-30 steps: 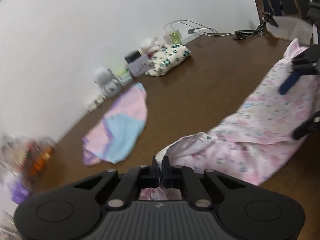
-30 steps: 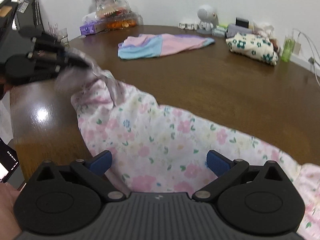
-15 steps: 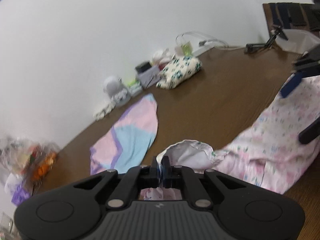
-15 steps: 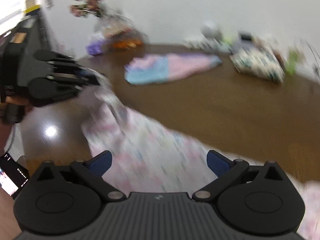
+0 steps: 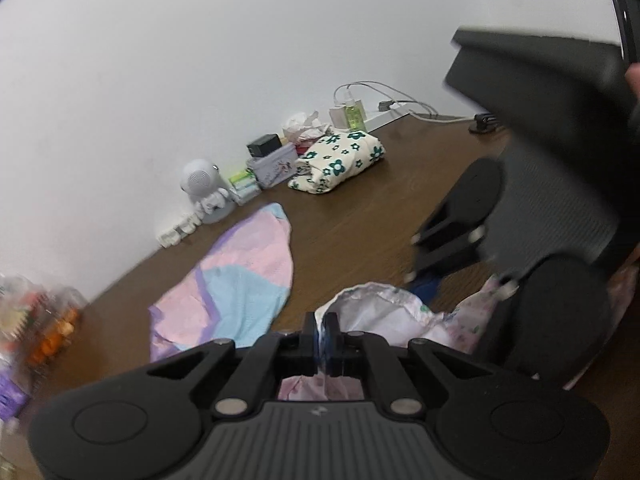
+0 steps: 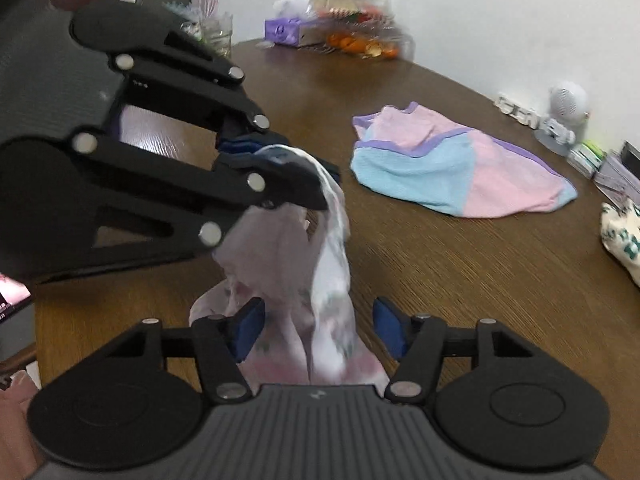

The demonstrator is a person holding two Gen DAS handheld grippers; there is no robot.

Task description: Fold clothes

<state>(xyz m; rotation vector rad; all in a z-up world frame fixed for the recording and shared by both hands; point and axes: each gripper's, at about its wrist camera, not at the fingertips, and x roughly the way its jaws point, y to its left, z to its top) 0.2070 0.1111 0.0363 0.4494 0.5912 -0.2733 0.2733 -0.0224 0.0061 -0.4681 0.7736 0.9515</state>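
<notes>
Left fingers [image 6: 280, 160] clamped on the floral garment [image 6: 320, 280], its hanging cloth between the right fingers' [image 6: 256, 326] parted, just-closing pads

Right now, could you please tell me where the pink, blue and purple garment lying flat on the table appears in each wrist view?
Left wrist view: the pink, blue and purple garment lies left of centre, above the camera's own fingers.
Right wrist view: it lies right of centre, beyond the hanging floral cloth.
Shared landmark: the white round figurine by the wall.
</notes>
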